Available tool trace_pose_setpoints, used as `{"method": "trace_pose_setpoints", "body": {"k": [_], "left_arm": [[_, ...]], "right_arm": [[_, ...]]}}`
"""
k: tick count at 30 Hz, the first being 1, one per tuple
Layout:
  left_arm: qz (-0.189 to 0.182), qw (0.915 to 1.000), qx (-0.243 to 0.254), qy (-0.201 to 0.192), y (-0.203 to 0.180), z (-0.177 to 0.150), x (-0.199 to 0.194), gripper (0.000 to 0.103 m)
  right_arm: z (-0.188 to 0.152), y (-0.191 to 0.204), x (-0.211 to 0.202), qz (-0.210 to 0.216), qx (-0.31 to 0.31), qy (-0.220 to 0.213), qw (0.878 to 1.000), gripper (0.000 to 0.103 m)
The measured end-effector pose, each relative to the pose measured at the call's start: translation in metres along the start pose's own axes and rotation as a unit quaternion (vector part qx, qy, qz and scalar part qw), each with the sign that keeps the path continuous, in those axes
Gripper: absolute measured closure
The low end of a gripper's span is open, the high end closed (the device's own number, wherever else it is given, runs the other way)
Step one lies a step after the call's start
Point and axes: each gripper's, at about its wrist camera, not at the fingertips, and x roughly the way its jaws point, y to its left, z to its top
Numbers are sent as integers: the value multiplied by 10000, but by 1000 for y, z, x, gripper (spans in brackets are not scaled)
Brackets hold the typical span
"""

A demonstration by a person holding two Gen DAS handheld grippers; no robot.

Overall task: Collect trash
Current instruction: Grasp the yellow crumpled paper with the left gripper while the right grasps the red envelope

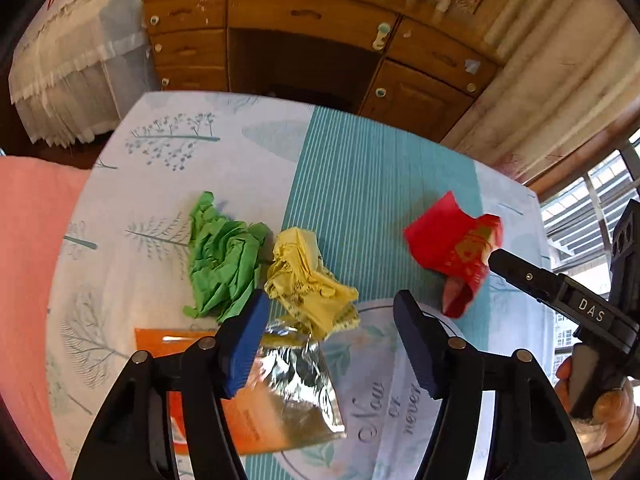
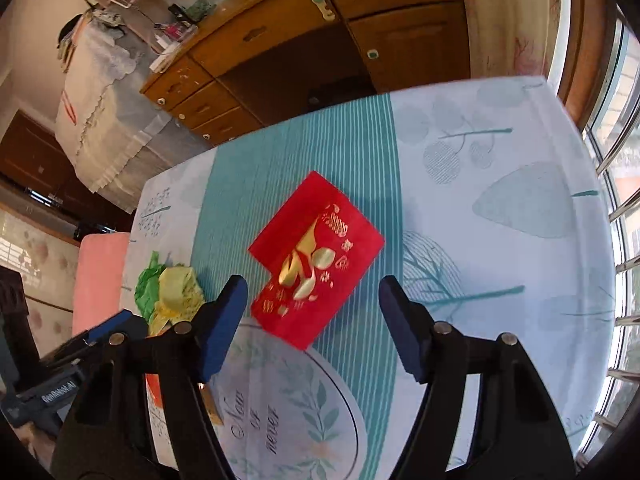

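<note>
Centrally, teal-striped tablecloth [image 2: 304, 152] before a wooden desk [image 2: 280, 36].

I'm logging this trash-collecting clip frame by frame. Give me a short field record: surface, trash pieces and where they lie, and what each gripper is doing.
surface: table under a patterned tablecloth
green crumpled paper: on the cloth, touching the yellow piece
yellow crumpled paper: beside the green, over the foil's far edge
foil wrapper: nearest the left gripper, on an orange packet
red envelope: apart, on the striped band
left gripper: open, empty, above the foil
right gripper: open, empty, at the envelope
</note>
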Motion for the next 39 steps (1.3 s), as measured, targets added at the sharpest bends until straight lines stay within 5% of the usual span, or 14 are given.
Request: {"method": "trace_pose_setpoints", "body": {"k": [6, 13, 19, 31, 39], "left_arm": [[224, 9994, -137, 242, 4, 7, 43, 45], [287, 9978, -309, 517, 13, 14, 74, 72], [347, 9986, -140, 381, 4, 9, 77, 80], [119, 9994, 335, 5, -23, -32, 8, 85], [-162, 9976, 648, -188, -11, -107, -66, 85]], "right_arm": [[7, 6, 33, -163, -49, 211, 9996, 49], [-5, 12, 43, -162, -292, 174, 9993, 77], [-22, 20, 31, -24, -469, 27, 9989, 89], [-85, 21, -28, 207, -500, -185, 9984, 92], [-168, 31, -90, 302, -558, -251, 9977, 92]]}}
